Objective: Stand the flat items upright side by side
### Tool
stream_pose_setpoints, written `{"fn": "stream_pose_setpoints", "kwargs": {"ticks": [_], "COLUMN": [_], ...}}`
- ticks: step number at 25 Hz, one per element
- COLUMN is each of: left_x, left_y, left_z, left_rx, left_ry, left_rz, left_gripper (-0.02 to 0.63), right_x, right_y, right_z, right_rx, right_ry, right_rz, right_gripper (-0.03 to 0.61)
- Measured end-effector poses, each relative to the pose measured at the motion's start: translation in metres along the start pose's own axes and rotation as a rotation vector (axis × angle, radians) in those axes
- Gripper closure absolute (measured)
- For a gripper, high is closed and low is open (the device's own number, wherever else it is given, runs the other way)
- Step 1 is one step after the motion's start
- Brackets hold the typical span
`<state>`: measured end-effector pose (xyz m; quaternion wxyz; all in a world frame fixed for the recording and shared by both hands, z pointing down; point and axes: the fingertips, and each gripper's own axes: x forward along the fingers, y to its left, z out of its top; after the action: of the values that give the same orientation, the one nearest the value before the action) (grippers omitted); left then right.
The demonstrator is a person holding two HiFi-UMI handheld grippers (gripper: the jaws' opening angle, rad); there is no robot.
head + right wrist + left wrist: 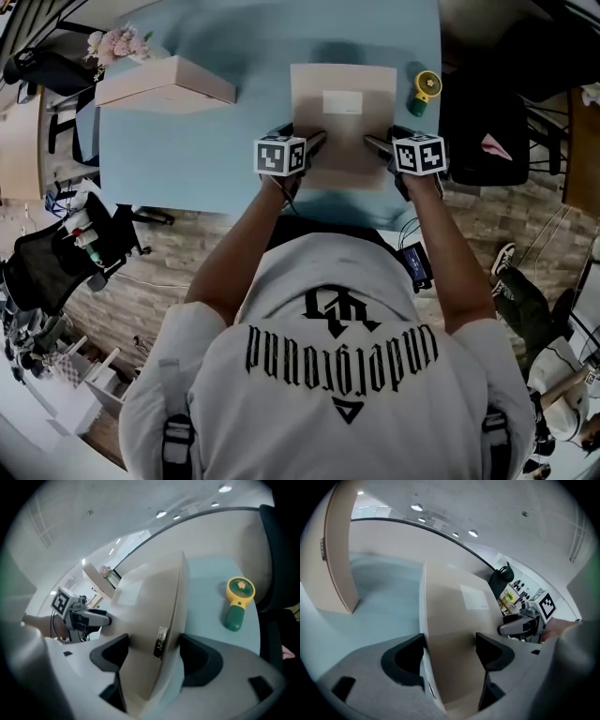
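The flat box (342, 122) is held between both sets of jaws. The left gripper (450, 651) clamps its near left corner and the right gripper (152, 656) its near right corner, each with jaws set wide across the box's thickness and pads against the two broad faces. From each gripper the box extends forward over the table (187, 150); whether its far edge rests on the surface cannot be determined. Treat the box as a rigid, light carton: the walls look like smooth card, so it probably slips under a loose grip and dents under a hard one. Hold it at the two corners of one short edge, as here, so that the paired grips resist twisting while the box is raised onto the opposite edge. A white label (342, 101) lies on the upper face, ahead of both grippers. The second box (337, 550) is ahead and to the left of the left gripper, apparently standing on edge; the held box belongs beside it. Both boxes are closed, so their contents cannot be determined. A hand fan (238, 603) lies ahead and to the right of the right gripper, apart from the box.
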<state>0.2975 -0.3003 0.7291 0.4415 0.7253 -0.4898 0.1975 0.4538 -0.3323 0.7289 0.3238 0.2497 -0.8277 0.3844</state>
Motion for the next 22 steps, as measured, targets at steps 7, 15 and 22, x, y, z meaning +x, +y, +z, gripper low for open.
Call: {"fn": "stream_pose_setpoints", "kwargs": {"ticks": [7,15,22], "left_x": [-0.061,-0.148,-0.22], "left_y": [0.007,0.039,0.106], "left_z": [0.015,0.028,0.031], "left_rx": [0.102,0.256,0.346], "left_ry": [-0.092,-0.215,-0.277], "left_rz": [0.041,0.067,0.058], "left_gripper": [0.268,0.279,0.284], "right_x": [-0.016,-0.01,0.023], "right_y": [0.058,0.144,0.235], "right_z": [0.021,0.033,0.053], "right_rx": [-0.145,-0.25,-0.335], "right_ry": [-0.106,-0.236,-0.333], "right_rz": [-0.07,-0.164,-0.293], "right_gripper": [0.242,0.25,0.256]}}
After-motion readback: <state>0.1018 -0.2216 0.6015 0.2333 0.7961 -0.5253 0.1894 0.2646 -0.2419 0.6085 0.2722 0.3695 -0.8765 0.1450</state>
